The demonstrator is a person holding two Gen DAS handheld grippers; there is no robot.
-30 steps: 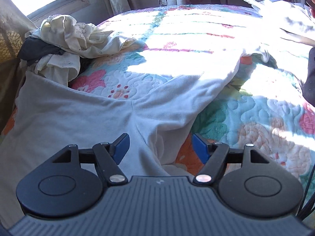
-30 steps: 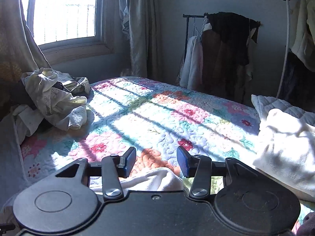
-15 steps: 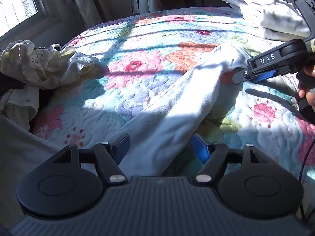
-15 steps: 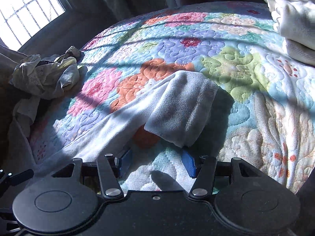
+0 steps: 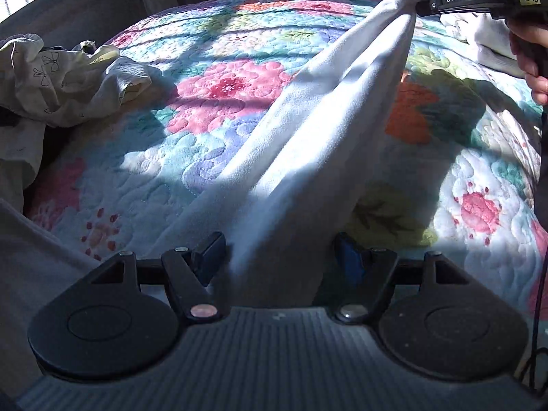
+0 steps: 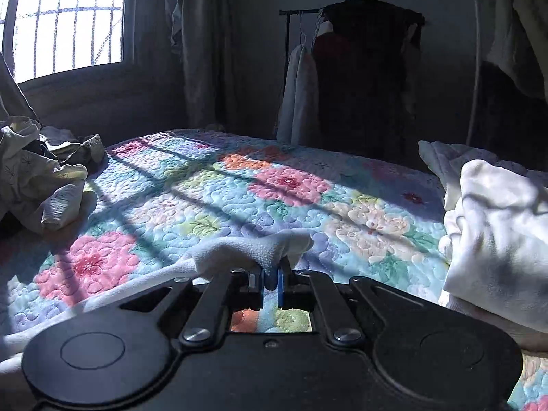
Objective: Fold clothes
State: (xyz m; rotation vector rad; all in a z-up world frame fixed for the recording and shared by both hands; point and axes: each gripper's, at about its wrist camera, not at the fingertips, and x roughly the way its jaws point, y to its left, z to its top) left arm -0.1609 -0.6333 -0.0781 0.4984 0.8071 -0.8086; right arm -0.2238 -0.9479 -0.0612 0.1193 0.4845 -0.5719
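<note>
Now your right tool (image 6: 270, 279) pinches the far end of the white garment (image 5: 308, 157), whose length runs back over the bed (image 5: 219, 116) between your spread left tool's (image 5: 279, 257) fingers.

This is a bedroom in a home: a bed under a floral quilted bedspread (image 6: 239, 198), a barred window (image 6: 65, 24) with long drab curtains (image 6: 202, 44), and a dark metal clothes rack (image 6: 346, 68) hung with what look like coats.
</note>
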